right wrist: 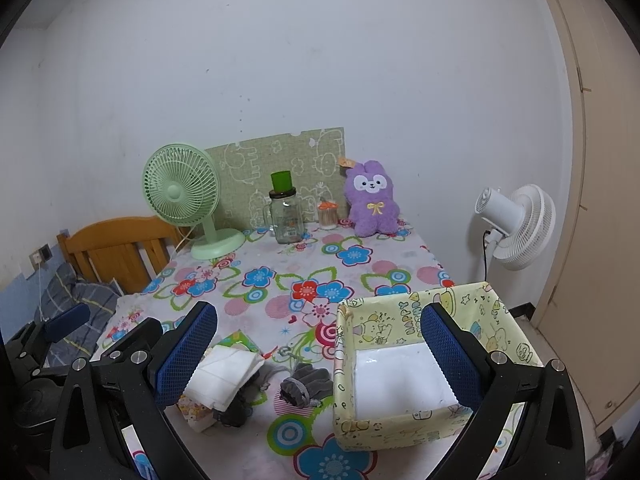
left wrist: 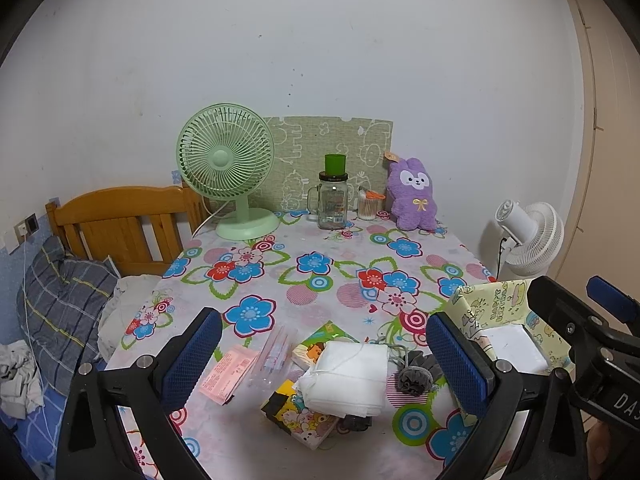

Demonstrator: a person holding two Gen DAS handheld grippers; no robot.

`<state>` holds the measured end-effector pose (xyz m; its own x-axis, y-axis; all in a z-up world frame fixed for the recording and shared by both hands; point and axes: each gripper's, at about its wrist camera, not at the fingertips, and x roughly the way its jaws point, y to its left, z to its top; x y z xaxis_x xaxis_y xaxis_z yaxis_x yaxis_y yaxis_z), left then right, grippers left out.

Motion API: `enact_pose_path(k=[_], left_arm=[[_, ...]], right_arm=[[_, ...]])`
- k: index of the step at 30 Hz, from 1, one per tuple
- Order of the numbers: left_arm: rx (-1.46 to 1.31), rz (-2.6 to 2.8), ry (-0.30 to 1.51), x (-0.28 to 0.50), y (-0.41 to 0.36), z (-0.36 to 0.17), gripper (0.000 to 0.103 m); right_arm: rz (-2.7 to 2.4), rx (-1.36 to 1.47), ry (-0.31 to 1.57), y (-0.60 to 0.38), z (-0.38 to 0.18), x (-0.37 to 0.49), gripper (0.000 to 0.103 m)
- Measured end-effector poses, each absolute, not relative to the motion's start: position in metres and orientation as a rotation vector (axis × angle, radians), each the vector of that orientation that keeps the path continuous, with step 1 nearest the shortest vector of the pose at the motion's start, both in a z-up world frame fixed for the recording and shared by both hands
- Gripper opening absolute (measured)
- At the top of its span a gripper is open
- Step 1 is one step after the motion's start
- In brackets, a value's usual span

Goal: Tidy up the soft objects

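Both grippers held above the near edge of the tabletop [left wrist: 328, 276], nothing grasped. Left gripper [left wrist: 324, 356]: jaws wide apart, empty, framing the pile of soft items at lower centre of the left wrist view. Right gripper [right wrist: 320, 356]: jaws wide apart, empty, aimed between the pile and the box. Pile contents: white cloth pouch [left wrist: 352, 376] on top, tied with a thin string; tissue packs [left wrist: 300, 416] with cartoon print beneath it; grey drawstring pouch [left wrist: 416, 376] just beside it toward the right; pink packet [left wrist: 228, 372] and clear plastic sleeve [left wrist: 276, 352] lying flat to the left. Yellow cartoon-print box [right wrist: 404, 426] at lower right of the right wrist view, open-topped, white floor, nothing inside, near the pile but apart from it. Task judged as barely begun: no soft item yet in the box. Likely faults from here: string of the white cloth pouch snagging a neighbouring item and dragging it along; stacked items shifting or sliding off the near edge when the top one is lifted; thin flat packets slipping out of a shallow pinch; lightweight box pushed or tipped by a jaw on entry; the two grippers colliding, given how close together they work. Purple plush rabbit [left wrist: 412, 196], green fan [left wrist: 228, 164] and glass jar [left wrist: 332, 204] at upper centre, well apart from the work area.
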<state>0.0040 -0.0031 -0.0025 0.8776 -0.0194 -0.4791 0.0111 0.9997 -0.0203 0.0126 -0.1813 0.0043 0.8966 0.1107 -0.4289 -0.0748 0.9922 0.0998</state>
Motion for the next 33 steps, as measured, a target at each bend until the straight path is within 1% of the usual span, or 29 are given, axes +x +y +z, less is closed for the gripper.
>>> enact_pose_path(k=[33], left_arm=[[-0.018, -0.022, 0.514, 0.0074, 0.0007, -0.0057, 0.101]], right_arm=[[0.100, 0.086, 0.460, -0.1758, 0.0033, 0.0198, 0.102]])
